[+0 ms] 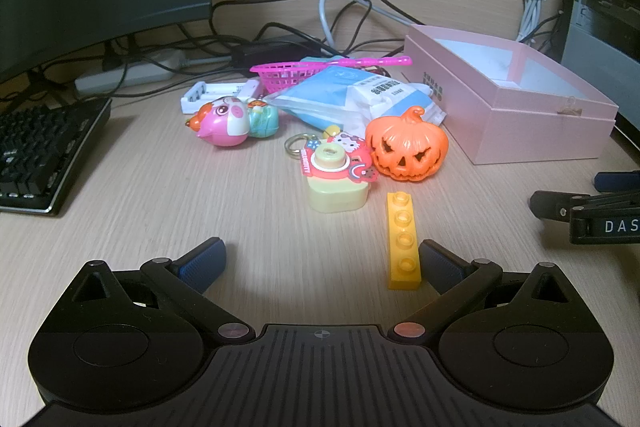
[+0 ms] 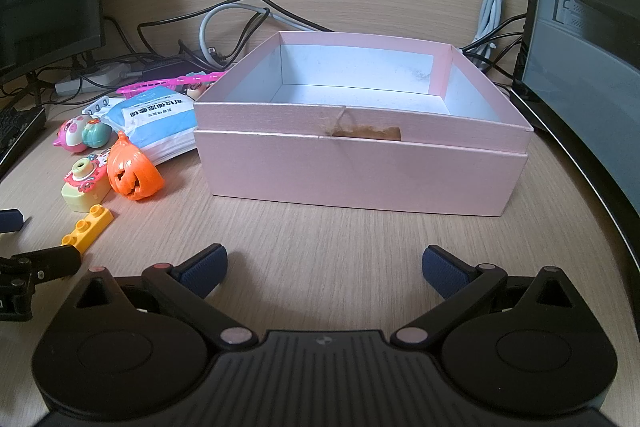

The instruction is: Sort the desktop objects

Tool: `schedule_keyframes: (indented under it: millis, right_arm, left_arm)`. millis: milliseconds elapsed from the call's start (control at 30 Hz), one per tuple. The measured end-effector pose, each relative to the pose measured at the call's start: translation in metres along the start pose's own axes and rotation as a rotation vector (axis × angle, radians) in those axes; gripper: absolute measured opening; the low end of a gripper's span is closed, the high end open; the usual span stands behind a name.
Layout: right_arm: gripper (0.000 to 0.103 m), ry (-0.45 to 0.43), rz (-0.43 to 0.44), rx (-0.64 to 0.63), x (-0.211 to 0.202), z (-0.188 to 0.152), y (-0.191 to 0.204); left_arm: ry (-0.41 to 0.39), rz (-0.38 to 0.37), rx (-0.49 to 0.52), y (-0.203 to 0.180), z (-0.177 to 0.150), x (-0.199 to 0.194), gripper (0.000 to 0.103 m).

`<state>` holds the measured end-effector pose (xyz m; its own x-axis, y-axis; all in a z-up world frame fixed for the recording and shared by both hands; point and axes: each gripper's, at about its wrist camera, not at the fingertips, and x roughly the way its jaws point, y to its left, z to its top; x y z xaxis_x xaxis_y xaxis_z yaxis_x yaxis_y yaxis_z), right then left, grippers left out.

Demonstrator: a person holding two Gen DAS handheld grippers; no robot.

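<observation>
Pale wood-grain desk (image 1: 160, 195): it carries a loose heap of toys at the centre and a box to their right.
Left gripper (image 1: 322, 261): the jaws are spread wide and hold nothing; the blue ribbed pads (image 1: 202, 263) hang low over bare desk.
Yellow four-stud plastic building brick (image 1: 402, 241): it lies flat and lengthwise, just beside the inner face of that gripper's right-hand pad; I cannot tell whether they touch.
Right gripper (image 2: 324, 265): the jaws are likewise spread wide with nothing between them, facing the front wall of the box across a strip of bare desk.
Pink open-topped cardboard box (image 2: 360, 167): it has a pale lining, nothing visible inside, and a torn brown tape patch on its front rim.
Orange plastic jack-o'-lantern pumpkin (image 1: 406, 147): it sits near the box's left front corner, beyond the brick.
Cream and red toy camera keychain (image 1: 336, 175): it rests just left of the pumpkin, its metal ring pointing away.
Pink round-bodied animal toy (image 1: 224, 123): it lies on its side farther left, against a small green ball-shaped piece (image 1: 262, 121).
Blue and white plastic packet (image 1: 352, 99): it is propped behind the toys, overlapping a magenta plastic mesh scoop (image 1: 304, 71).
Black keyboard (image 1: 40, 151): it sits at the left edge, well apart from the toys.
Black and grey cables (image 1: 340, 15): they tangle along the back of the desk.
</observation>
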<state>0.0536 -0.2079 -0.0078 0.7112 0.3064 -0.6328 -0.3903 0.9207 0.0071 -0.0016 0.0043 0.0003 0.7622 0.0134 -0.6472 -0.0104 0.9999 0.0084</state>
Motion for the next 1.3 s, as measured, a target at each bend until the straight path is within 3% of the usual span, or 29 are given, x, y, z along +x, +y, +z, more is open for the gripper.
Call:
schedule_keyframes:
  millis: [300, 767, 967, 1100, 1200, 1300]
  right_arm:
    - [0.103, 0.003, 0.002, 0.0, -0.001, -0.001, 0.0]
    - [0.103, 0.134, 0.026, -0.028, 0.002, 0.014, 0.0]
    - [0.103, 0.053, 0.026, -0.073, -0.012, 0.007, 0.006]
    - [0.103, -0.095, 0.054, -0.301, -0.045, 0.022, 0.046]
    - [0.09, -0.191, 0.104, -0.47, -0.053, 0.035, 0.086]
    - [0.077, -0.172, 0.164, -0.544, -0.036, 0.049, 0.118]
  left_arm:
    - [0.01, 0.001, 0.0, 0.0, 0.002, 0.0, 0.103]
    - [0.033, -0.006, 0.009, -0.004, 0.001, -0.004, 0.103]
    - [0.054, 0.032, -0.016, 0.001, 0.009, -0.005, 0.103]
    - [0.062, 0.099, -0.088, 0.028, 0.023, -0.021, 0.103]
    - [0.033, 0.157, -0.135, 0.056, 0.03, -0.037, 0.103]
    - [0.019, 0.171, -0.207, 0.083, 0.032, -0.052, 0.103]
